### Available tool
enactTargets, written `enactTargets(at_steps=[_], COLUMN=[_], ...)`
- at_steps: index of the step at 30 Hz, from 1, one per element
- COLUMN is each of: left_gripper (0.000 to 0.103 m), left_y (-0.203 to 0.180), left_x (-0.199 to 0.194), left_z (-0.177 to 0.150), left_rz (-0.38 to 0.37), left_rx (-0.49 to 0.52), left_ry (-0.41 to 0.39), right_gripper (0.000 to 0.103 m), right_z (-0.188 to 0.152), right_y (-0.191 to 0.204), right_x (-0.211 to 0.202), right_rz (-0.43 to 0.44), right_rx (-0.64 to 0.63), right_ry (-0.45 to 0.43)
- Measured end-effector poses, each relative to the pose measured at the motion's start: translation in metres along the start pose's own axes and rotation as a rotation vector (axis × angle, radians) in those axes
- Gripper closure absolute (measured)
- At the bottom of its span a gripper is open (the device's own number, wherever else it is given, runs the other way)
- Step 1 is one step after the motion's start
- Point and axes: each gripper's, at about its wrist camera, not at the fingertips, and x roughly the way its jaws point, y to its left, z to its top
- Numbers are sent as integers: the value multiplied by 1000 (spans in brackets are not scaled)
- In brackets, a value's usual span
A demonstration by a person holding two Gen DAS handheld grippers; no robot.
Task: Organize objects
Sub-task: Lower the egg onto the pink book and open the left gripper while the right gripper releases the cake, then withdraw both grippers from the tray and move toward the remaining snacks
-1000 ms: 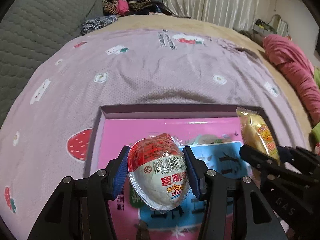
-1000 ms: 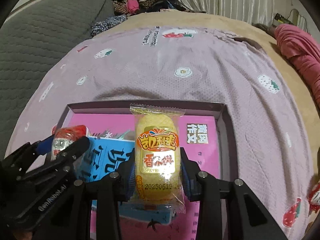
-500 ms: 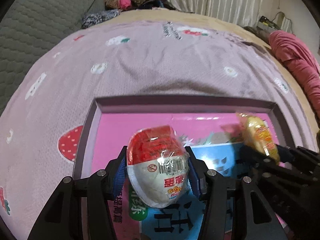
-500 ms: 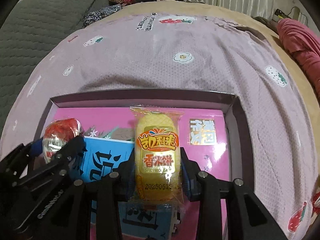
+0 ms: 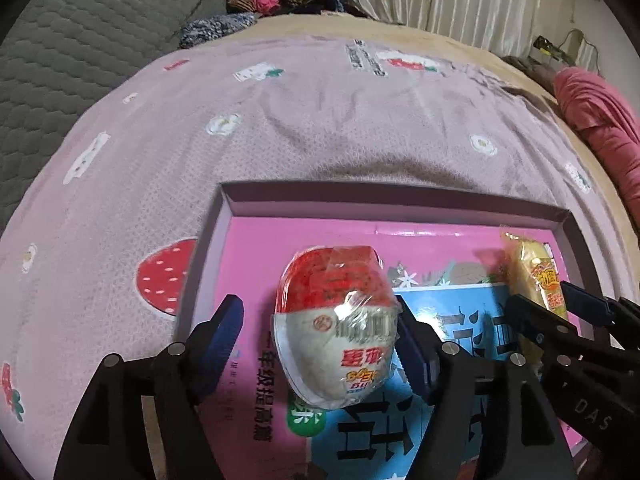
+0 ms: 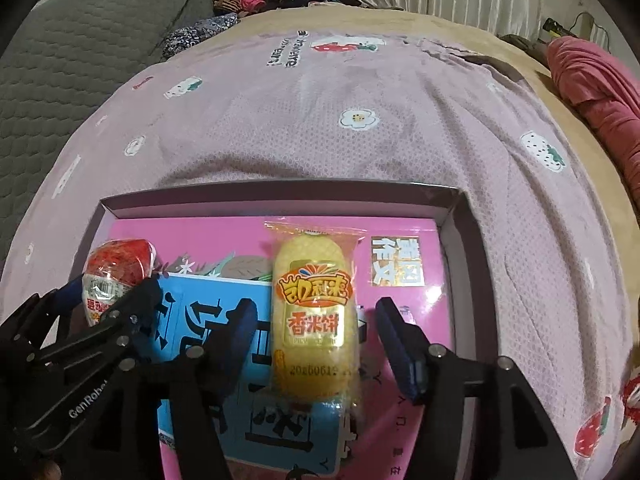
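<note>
Now, left gripper [image 5: 320,340]: jaws have just been opening; left pad is standing clear of the red-and-white snack [image 5: 334,328], right pad looking just beside or touching it.
Right gripper [image 6: 314,340]: jaws have just been opening; both pads are standing apart from the yellow rice cracker packet [image 6: 314,312] between them.
Box [image 6: 460,248]: sitting on the pink blanket [image 6: 360,128], holding a pink book [image 5: 260,264].
Snacks: both are lying over the book, inside the box.
</note>
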Motion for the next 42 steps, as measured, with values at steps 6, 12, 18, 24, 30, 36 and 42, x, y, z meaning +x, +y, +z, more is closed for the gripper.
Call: enactTargets(at_steps=[6,12,18,24,30,36,42], left_gripper=[20,7,7,7,7,7,7], left_y=[4,11,17,20,30,37,39], left_x=[-17,-35,-64,-101,-138,-165,-191], left_z=[-1,-4,-9,-21,-33,-50,-69], left_rz=[15,-1,-4,2,19,24,18], left_rx=[24,4,2,22,18,26,30], left_ry=[-25,-29,-41,-71,-106,-124,-147], right_gripper=[37,21,14,11,11,11,11], right_z=[-1,-6,-15,-28,-45,-62,-78], right_y=[0,2,-1,0,3,7,9], right_x=[-16,-38,-72,-111,-152,-180,-201], right_rz=[-9,-39,-46,-40,-51,-45,-42], right_rx=[-5,-11,7,-3,-37,-56,-66], right_ry=[-18,-44,-81,-127,-177,-199,-210])
